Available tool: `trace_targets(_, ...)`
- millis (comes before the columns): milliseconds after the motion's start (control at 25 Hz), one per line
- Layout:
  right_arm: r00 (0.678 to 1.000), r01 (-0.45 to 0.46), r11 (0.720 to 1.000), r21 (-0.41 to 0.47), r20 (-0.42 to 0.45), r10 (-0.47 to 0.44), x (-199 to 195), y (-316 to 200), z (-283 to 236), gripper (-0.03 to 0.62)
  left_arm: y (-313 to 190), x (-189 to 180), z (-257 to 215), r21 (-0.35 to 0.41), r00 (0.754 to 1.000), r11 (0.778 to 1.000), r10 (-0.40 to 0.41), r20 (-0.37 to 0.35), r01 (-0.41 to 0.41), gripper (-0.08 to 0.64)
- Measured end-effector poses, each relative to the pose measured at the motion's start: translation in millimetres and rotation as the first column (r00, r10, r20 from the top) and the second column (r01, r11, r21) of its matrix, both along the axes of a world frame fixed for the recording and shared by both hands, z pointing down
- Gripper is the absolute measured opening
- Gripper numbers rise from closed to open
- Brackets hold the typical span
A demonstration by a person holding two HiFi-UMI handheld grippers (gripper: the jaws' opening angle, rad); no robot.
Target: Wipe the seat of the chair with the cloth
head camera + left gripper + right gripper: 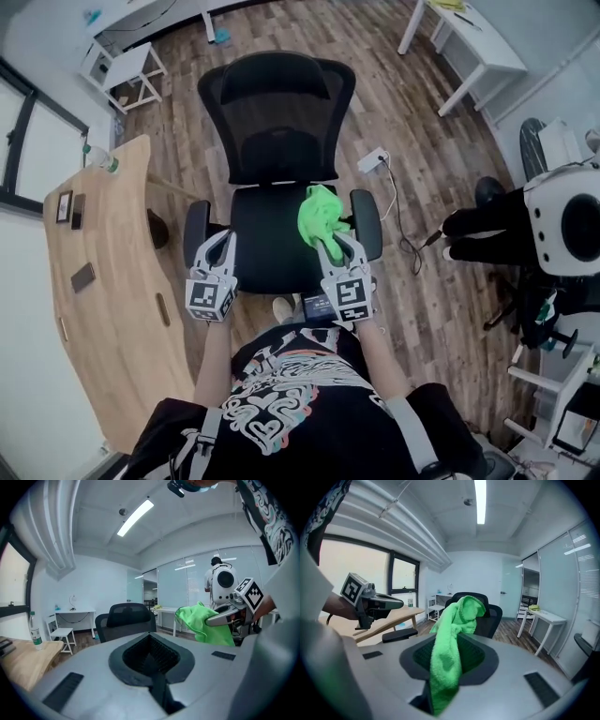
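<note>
Cloth (319, 217): one, bright green, bunched, over the right side of the chair seat (265, 246), close to the right armrest (367, 221). Right gripper (332, 242) is clamped on it: jaws pinched together on a fold, loose end standing up past the tips and a tail trailing back between them. Cannot tell from the head view whether any of the cloth touches the seat; it looks to hang clear. Left gripper (223, 236) sits over the seat's left front, by the left armrest (195, 231), jaws closed together with nothing in them. Step in hand, as I judge it: cloth gripped and brought over the seat, wiping contact not yet made. The seat reads plain black, no mark to aim at. Next move calls for bringing the cloth down flat on the seat and sweeping side to side, front edge to backrest (277, 117); the bunch should spread for better cover, and the left gripper could steady the chair if it swivels. Count: one chair, two armrests, one cloth, two grippers. Left of the chair, one wooden desk (111, 309) with one bottle (99, 160) and what look like three small flat dark items. On the floor right of the chair, one white power strip (373, 159) with its cable. Beyond the chair to the right, one white table (473, 52); to the left, one small white stand (129, 73). Far right of the chair, a white machine (561, 220), not identified.
</note>
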State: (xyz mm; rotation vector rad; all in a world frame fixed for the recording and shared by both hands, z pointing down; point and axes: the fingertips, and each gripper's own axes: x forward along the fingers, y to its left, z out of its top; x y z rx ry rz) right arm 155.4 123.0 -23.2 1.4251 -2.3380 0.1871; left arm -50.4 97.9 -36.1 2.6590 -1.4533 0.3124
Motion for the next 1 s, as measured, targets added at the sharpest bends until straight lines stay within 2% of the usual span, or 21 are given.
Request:
trace_targets(200, 1.000, 0.004, 1.000, 0.023, 0.028, -0.005, -10.6, 1.7, -5.8, 0.094, 5.2, 7.9, -5.9, 0.029, 1.000, 0.999, 0.026, 0.000, -0.026, 0.002)
trace_targets(520, 0.998, 0.009, 0.999, 0.044, 0.059, -0.012, -19.4, -6.8, -16.0, 0.094, -9.7, -5.5, -32.3, 0.094, 1.000, 0.996, -0.008, -0.019, 0.010, 0.002)
trace_targets(680, 0.998, 0.014, 0.998, 0.054, 0.065, -0.017, -22.7, -12.4, -18.8, 0.095, -13.9, -7.8, -32.4, 0.101, 1.000, 0.995, -0.011, -0.026, 0.014, 0.002)
trace_targets(1000, 0.996, 0.027, 0.998, 0.056, 0.079, -0.032, -37.3, -22.6, -12.1, 0.094, -16.7, -5.7, -40.4, 0.145, 1.000, 0.989, 0.006, 0.001, -0.006, 0.002)
